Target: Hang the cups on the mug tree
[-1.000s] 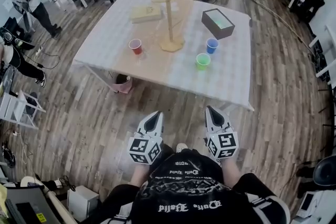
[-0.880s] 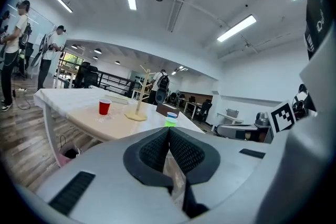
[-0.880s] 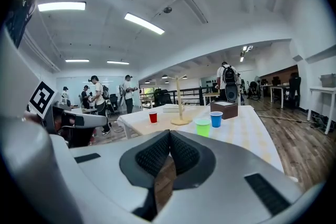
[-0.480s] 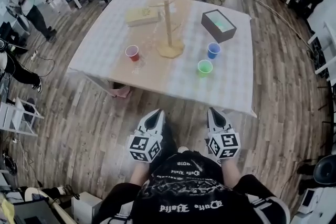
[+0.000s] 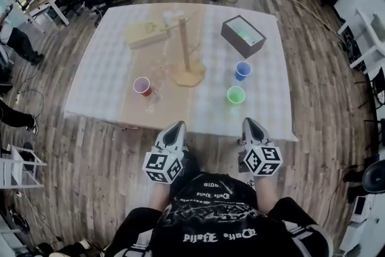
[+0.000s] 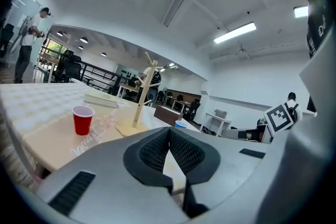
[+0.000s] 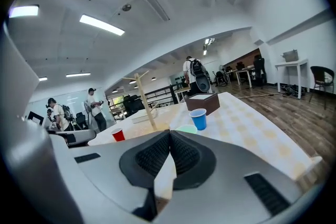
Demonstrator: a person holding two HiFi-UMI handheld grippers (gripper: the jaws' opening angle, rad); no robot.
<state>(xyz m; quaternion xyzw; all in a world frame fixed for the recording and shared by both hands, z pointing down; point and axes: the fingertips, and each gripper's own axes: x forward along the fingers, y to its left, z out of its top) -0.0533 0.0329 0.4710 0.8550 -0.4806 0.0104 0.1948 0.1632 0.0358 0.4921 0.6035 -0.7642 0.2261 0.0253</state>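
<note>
The left gripper [image 5: 175, 127] and right gripper [image 5: 249, 123] are hovering pressed together, empty, at the cloth-covered table [image 5: 96, 78] edge. A red plastic cup [image 5: 142, 86], green plastic cup [image 5: 236, 94] and blue plastic cup [image 5: 243, 70] are standing around the wooden mug tree [image 5: 185, 51] (none hung); jaws should spread before reaching.

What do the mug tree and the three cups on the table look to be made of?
The pale tan mug tree, with a slim post, pegs and flat base, looks like unpainted matte wood. The red cup, blue cup and green cup look like thin disposable plastic: solid bright colours, tapered walls; coated paper cannot be ruled out.
</note>
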